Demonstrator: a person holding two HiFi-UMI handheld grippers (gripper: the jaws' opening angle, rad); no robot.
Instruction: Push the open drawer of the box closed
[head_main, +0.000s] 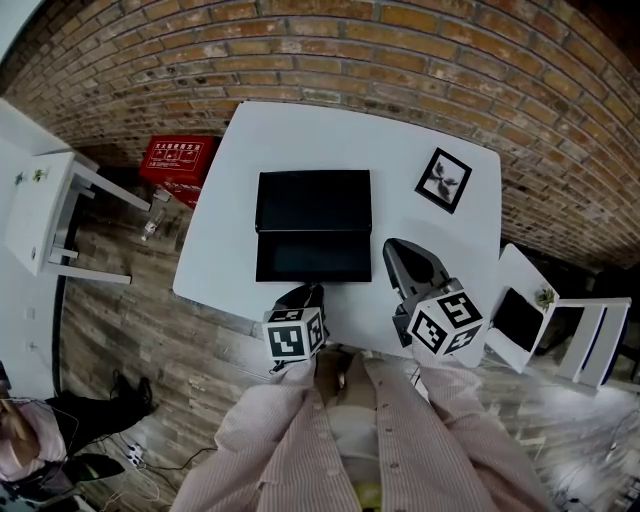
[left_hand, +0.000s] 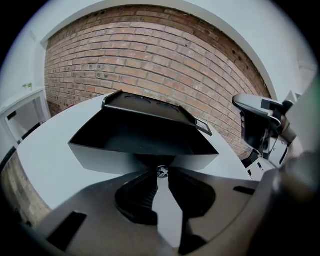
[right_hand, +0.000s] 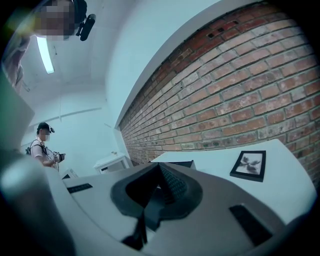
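Knob (left_hand: 161, 171) half buried between left tool (left_hand: 161, 176) tips, lower centre. Box (right_hand: 180, 163) mostly behind right tool (right_hand: 160, 172) body, mid-frame. Red case (head_main: 178, 160) print, upper left, too small to read.

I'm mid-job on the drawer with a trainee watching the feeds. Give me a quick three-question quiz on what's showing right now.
1. True or false: the black rectangular box on the white table has its black drawer fully shut.
2. What sits between the jaw tips of the left gripper? A) the small shiny knob on the drawer front; B) a pen; C) nothing.
3. Fill in: the black-framed picture lies on the table on the side of the ___ gripper.

Key
1. False: it stands pulled out towards the person.
2. A.
3. Right: the right gripper has it in its own view.
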